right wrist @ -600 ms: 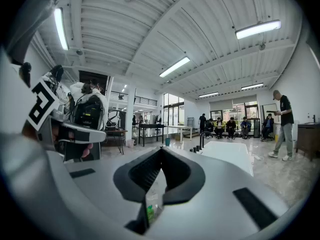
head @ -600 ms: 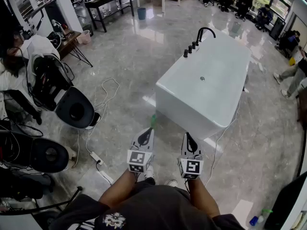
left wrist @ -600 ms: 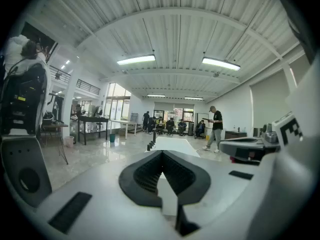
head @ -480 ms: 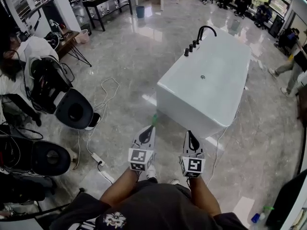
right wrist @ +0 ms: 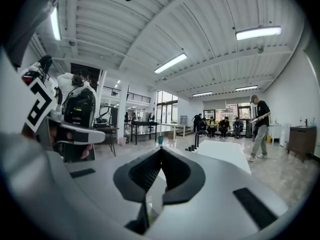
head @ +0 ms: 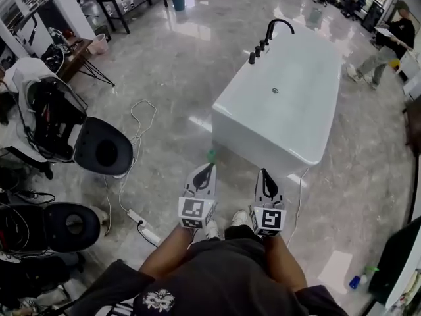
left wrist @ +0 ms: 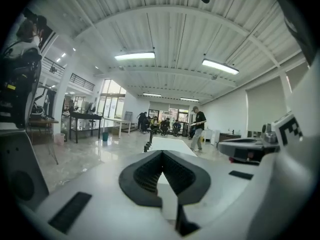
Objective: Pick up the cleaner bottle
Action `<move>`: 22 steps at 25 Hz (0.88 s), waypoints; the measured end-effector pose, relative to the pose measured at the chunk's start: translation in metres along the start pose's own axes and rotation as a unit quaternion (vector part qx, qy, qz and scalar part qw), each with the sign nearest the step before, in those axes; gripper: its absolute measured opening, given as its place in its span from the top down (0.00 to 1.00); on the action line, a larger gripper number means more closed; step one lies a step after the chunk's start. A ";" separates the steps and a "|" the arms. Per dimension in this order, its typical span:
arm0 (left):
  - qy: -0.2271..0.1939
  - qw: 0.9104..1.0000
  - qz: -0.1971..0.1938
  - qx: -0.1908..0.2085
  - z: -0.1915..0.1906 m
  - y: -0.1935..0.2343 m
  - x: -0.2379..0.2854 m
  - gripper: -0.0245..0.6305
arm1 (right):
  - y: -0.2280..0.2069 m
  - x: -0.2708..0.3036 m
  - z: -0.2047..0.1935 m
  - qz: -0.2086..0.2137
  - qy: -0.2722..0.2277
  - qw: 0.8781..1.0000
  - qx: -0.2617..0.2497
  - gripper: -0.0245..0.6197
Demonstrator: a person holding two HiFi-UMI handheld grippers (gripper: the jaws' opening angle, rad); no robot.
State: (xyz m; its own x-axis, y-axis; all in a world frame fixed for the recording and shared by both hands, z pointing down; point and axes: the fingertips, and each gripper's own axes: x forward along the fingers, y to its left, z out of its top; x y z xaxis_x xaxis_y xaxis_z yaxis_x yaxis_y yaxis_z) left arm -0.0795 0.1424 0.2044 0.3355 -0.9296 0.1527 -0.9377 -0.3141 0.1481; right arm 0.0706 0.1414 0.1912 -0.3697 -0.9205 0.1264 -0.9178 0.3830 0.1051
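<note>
In the head view a small green-topped bottle [head: 211, 155] stands on the grey floor by the near left corner of the white bathtub [head: 230, 127]. My left gripper [head: 205, 174] is held just short of the bottle, with its tip pointing at it. The jaws are shut and empty. My right gripper [head: 265, 184] hangs beside it to the right, facing the tub's near wall, also shut with nothing held. In the left gripper view the left gripper [left wrist: 161, 156] shows its dark pads meeting. The right gripper [right wrist: 160, 153] looks the same in its own view. Neither gripper view shows the bottle.
A black faucet [head: 277, 25] rises at the tub's far end. White cables [head: 141, 120] and a power strip [head: 136, 216] lie on the floor to the left, near black round seats [head: 104, 149]. Another spray bottle [head: 360, 279] stands at the lower right. A person [head: 387, 41] walks at the far right.
The view has moved forward toward the tub, so the green-topped bottle lies nearer the left gripper's tip. Both grippers stay shut, side by side. The person at the far right has walked on.
</note>
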 end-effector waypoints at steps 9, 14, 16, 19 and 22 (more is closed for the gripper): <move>0.035 0.999 0.006 0.008 -0.016 0.002 0.111 0.95 | -0.064 0.090 -0.028 0.012 0.024 1.000 0.016 0.94; 0.033 0.999 0.009 0.017 -0.021 0.015 0.151 0.95 | -0.079 0.135 -0.045 0.006 0.044 0.999 0.026 0.94; 0.037 0.999 0.008 0.017 -0.030 0.020 0.165 0.95 | -0.080 0.149 -0.044 0.011 0.039 0.999 0.024 0.94; 0.041 0.999 0.009 0.016 -0.048 0.035 0.176 0.95 | -0.066 0.163 -0.056 0.028 0.024 0.999 0.021 0.94; 0.040 0.999 0.006 0.024 -0.068 0.052 0.188 0.95 | -0.059 0.181 -0.079 0.022 0.025 0.999 0.023 0.94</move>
State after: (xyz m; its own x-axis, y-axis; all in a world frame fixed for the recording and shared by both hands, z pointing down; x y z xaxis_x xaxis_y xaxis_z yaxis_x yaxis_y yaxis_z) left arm -0.0593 -0.0360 0.3072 0.3278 -0.9160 0.2315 -0.9446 -0.3129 0.0994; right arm 0.0693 -0.0415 0.2853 -0.4027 -0.8976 0.1790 -0.9071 0.4176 0.0530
